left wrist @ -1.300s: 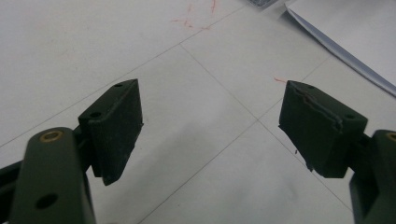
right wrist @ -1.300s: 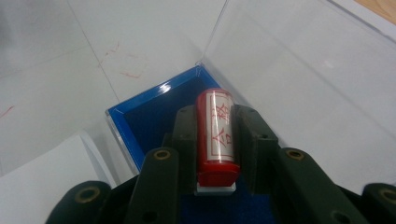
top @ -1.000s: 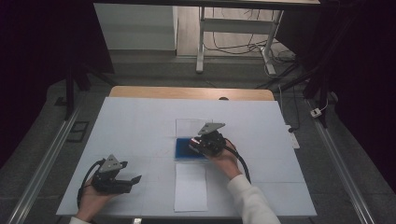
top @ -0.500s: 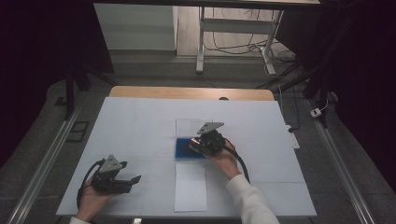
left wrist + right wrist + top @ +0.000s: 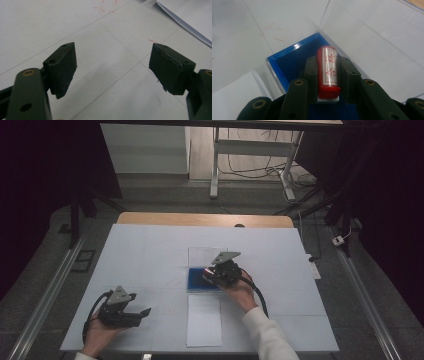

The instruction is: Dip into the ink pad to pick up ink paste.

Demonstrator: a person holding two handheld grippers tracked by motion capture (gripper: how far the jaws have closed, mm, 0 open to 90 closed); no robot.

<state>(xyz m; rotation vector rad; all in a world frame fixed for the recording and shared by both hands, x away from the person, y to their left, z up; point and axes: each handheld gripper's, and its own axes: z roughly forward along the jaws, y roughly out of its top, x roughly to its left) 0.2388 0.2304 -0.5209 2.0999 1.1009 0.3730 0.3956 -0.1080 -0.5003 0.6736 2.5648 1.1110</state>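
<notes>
The right gripper [image 5: 327, 75] is squeezed shut on a red stamp [image 5: 327, 70], which sits snug between its two black jaws. The stamp is a smooth, shiny round stick with red signs on a pale side, and it hangs just over the blue tray [image 5: 287, 65]. The tray is a small square box, deep blue inside, with clear plastic walls and a see-through lid [image 5: 205, 256] lying open behind it. A white sheet of paper [image 5: 204, 320] lies just in front of the tray. Well away from the tray, the left gripper [image 5: 112, 67] holds nothing, its rough dark pads wide apart over the white table [image 5: 150, 250]. Nothing has moved since a second ago.
</notes>
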